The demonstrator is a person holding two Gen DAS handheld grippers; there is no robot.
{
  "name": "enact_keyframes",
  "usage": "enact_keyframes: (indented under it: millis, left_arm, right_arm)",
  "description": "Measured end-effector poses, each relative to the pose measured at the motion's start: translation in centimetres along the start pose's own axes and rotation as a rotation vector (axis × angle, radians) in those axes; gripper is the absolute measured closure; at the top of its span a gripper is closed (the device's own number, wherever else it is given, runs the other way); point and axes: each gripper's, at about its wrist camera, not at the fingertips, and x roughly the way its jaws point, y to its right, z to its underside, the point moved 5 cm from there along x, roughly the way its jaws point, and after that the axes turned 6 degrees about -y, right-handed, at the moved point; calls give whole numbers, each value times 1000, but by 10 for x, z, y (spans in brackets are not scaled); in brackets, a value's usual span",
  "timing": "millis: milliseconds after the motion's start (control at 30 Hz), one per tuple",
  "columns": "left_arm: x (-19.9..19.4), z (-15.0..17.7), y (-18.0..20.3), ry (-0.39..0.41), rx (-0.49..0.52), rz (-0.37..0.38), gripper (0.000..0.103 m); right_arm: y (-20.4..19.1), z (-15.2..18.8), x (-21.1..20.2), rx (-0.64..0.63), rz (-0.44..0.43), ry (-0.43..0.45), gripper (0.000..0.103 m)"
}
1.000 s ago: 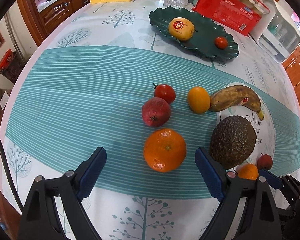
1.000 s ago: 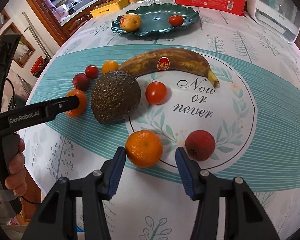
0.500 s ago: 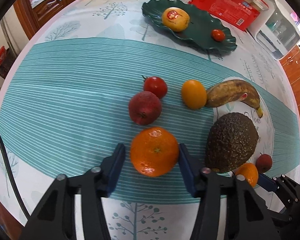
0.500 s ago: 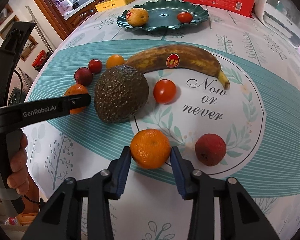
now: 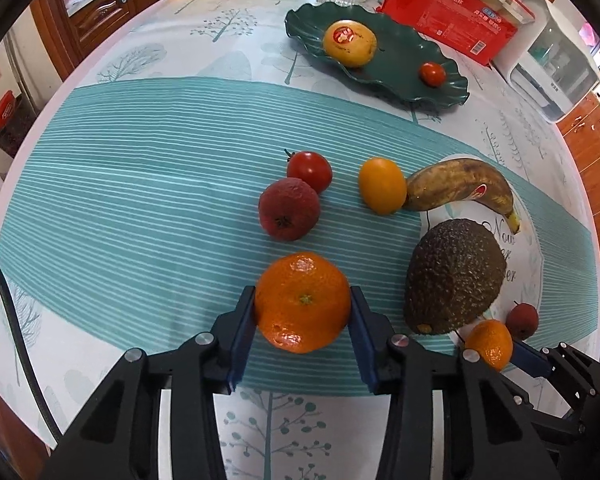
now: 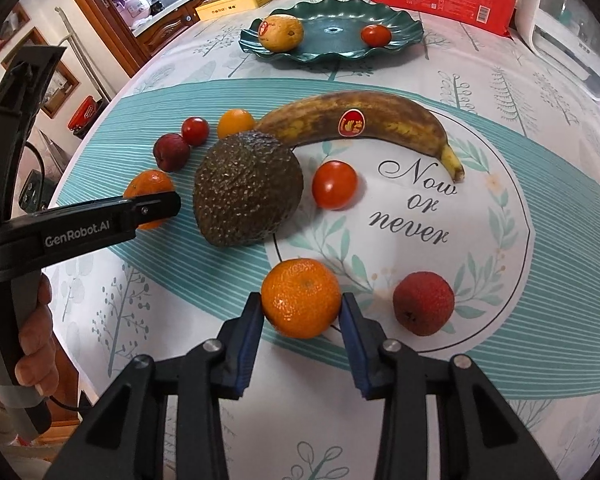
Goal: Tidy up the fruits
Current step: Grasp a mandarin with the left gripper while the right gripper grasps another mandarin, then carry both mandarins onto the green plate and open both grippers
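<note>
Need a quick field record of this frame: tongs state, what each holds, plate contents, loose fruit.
left tongs: shut on left mandarin
right tongs: shut on right mandarin
green plate: stickered yellow fruit, small tomato
loose on tablecloth: avocado, banana, tomato, lychee
lift status: cannot tell; both mandarins look at table level

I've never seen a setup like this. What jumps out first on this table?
Two black grippers each clamp a tangerine: the left gripper holds the larger tangerine on the teal stripes, and the right gripper holds the smaller tangerine by the printed circle. Between them sits a big dark avocado, with a browned banana behind it and a green plate farther back.
</note>
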Motion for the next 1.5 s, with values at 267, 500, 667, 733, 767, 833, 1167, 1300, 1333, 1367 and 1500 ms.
enact_keyframes:
  millis: [267,500,667,733,767,833,1167,1300,1333,1367,1500]
  left_arm:
    - [-31,9,9,10,28,-7,61]
    - [-71,-2,22,40,80,-34,61]
    - [-108,-26,32,112,123,-56,61]
    - [-125,-39,35,149,138,-71,60]
    - [-131,-44,36,163,142,-72,60]
    - [-150,-61,39,200,149,-72,60]
    - [-221,-135,42,318,151,-63,60]
    - [-233,-158,49,334,161,-73,60]
    - [-234,-164,51,336,165,-80,60]
    - [-232,-171,54,337,170,-88,60]
    - [-222,-196,63,327,181,-115,60]
  right_arm:
    - [-10,-7,-26,-9,-20,37,65]
    - [-14,-30,-74,-24,-25,117,65]
    - [-17,-60,-117,-70,-2,181,65]
    - [-17,-72,-133,-79,-3,201,65]
    - [-17,-79,-142,-85,-1,214,65]
    - [-15,-95,-162,-96,13,241,65]
    - [3,-178,-247,-123,69,341,65]
    - [13,-209,-265,-124,93,369,65]
    - [15,-218,-266,-123,90,369,65]
    - [16,-225,-266,-122,86,366,65]
    - [23,-249,-254,-117,95,354,65]
